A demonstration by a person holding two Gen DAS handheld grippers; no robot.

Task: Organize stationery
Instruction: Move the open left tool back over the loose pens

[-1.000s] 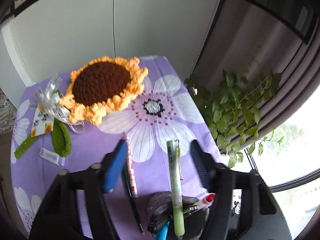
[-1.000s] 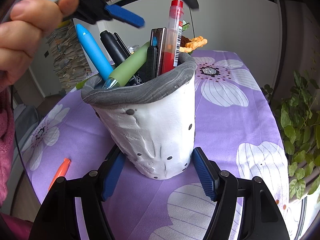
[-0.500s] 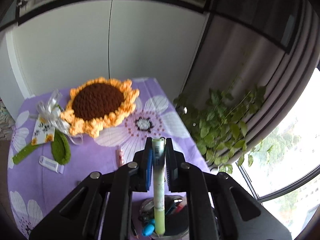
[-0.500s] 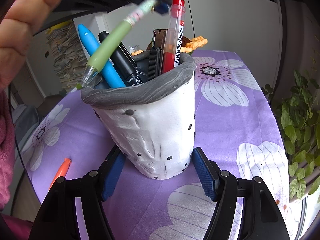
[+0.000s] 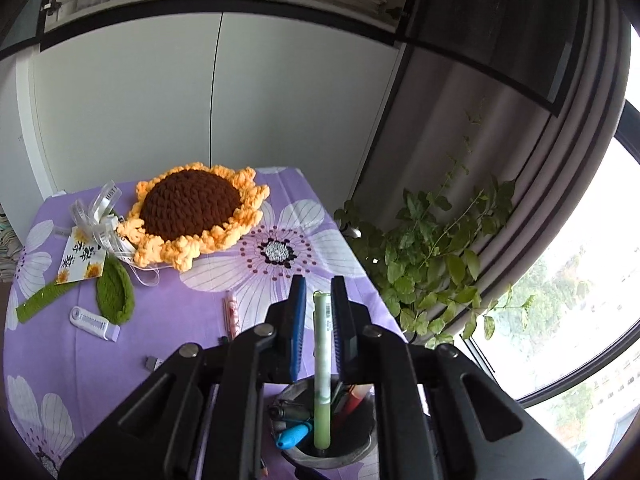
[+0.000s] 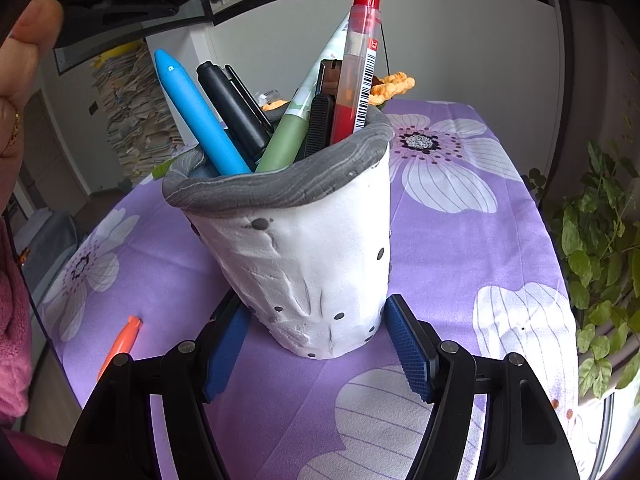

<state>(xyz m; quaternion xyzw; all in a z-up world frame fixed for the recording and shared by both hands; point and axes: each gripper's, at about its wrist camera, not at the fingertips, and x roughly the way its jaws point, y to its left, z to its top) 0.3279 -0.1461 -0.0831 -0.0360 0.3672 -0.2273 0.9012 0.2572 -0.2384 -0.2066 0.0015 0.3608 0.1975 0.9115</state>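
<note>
A white clay pen holder (image 6: 304,264) with a grey rim stands on the purple flowered cloth. My right gripper (image 6: 316,320) is shut on its base, a blue pad against each side. Inside it lean a blue marker (image 6: 196,112), a black marker (image 6: 236,104), a red pen (image 6: 358,64) and a green pen (image 6: 292,136). In the left wrist view the green pen (image 5: 322,360) stands tip down in the holder (image 5: 352,452). My left gripper (image 5: 318,284) hovers above it, jaws opening, with a gap between the pads and the pen.
A pink pen (image 5: 231,316), a dark pencil, a small white case (image 5: 94,323) and an orange pen (image 6: 120,344) lie on the cloth. A crochet sunflower (image 5: 192,208) sits at the back. A leafy plant (image 5: 432,248) hangs off the table's right edge. A person's hand (image 6: 20,60) is at upper left.
The left gripper's wide jaws closed on the green pen and lifted it. Now the pen leans right inside the holder and the jaws have parted slightly. The right gripper has not moved.
</note>
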